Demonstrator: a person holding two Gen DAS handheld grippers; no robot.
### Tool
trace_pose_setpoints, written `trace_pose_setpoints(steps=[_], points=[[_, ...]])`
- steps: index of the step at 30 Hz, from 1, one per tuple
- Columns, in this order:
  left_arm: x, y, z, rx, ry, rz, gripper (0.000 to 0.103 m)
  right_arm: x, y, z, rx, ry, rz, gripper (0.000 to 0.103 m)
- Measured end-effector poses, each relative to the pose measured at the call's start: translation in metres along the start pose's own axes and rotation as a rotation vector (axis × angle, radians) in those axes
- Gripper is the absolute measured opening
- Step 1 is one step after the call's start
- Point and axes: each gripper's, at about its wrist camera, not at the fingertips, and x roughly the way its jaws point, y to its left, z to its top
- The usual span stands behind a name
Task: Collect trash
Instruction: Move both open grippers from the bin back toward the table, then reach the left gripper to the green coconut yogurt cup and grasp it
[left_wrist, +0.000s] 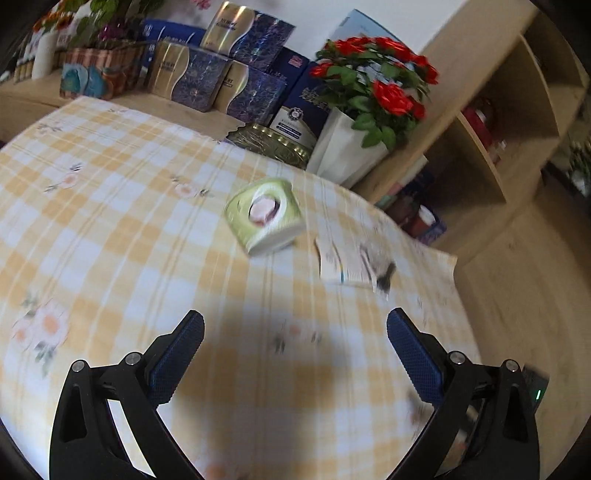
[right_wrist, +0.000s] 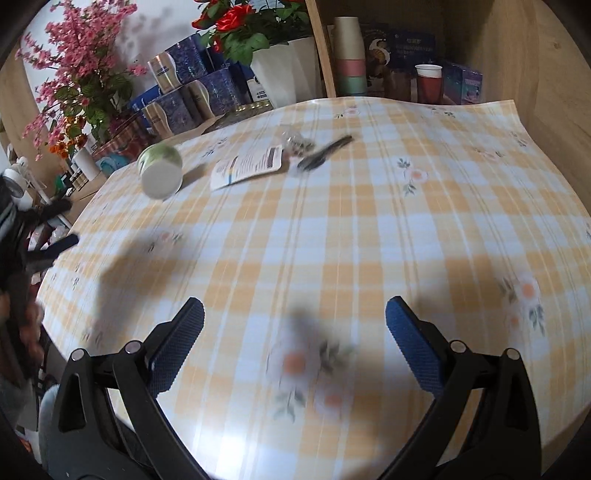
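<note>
1 green cup (right_wrist: 161, 170), 1 paper packet (right_wrist: 248, 166), 1 black pen (right_wrist: 325, 152), 1 crumpled clear wrapper (right_wrist: 294, 142), 2 tongs (left_wrist: 295, 332) (right_wrist: 294, 321)

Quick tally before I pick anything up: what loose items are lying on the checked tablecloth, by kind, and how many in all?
Green cup, on its side: 1
White printed packet, flat: 1
Clear crumpled wrapper: 1
Dark pen-like item, too blurred to name: 1
Total: 4
Both claws, left claw and right claw, are open and hold nothing.
</note>
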Motion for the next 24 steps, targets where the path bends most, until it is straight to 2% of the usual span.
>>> trace_pose_setpoints(steps=[5, 8, 12, 15, 16, 17, 18, 24], points=[[0.059, 0.005, 0.052, -0.092, 0.015, 0.031, 0.097, 0.028, 0.0, 0.024, -0.006, 0.024, 0.019, 0.097], [0.089, 0.014, 0.066, -0.15, 0.043, 0.066, 0.097, 0.039, 0.0, 0.034, -0.008, 0.038, 0.037, 0.097], [0.109, 0.023, 0.078, -0.164, 0.03, 0.087, 0.097, 0.05, 0.004, 0.049, -0.052, 0.052, 0.04, 0.097], [0.118, 0.026, 0.082, -0.154, 0.036, 0.09, 0.097, 0.058, 0.007, 0.061, -0.095, 0.06, 0.034, 0.097], [0.121, 0.026, 0.082, -0.147, 0.044, 0.091, 0.093, 0.062, 0.009, 0.065, -0.103, 0.063, 0.036, 0.097], [0.124, 0.026, 0.082, -0.136, 0.053, 0.092, 0.089, 0.065, 0.01, 0.069, -0.106, 0.065, 0.039, 0.097], [0.127, 0.026, 0.082, -0.122, 0.07, 0.088, 0.076, 0.068, 0.01, 0.072, -0.106, 0.066, 0.043, 0.097], [0.115, 0.018, 0.072, -0.016, 0.08, 0.071, 0.074, 0.103, 0.026, 0.103, -0.097, 0.069, 0.105, 0.097]])
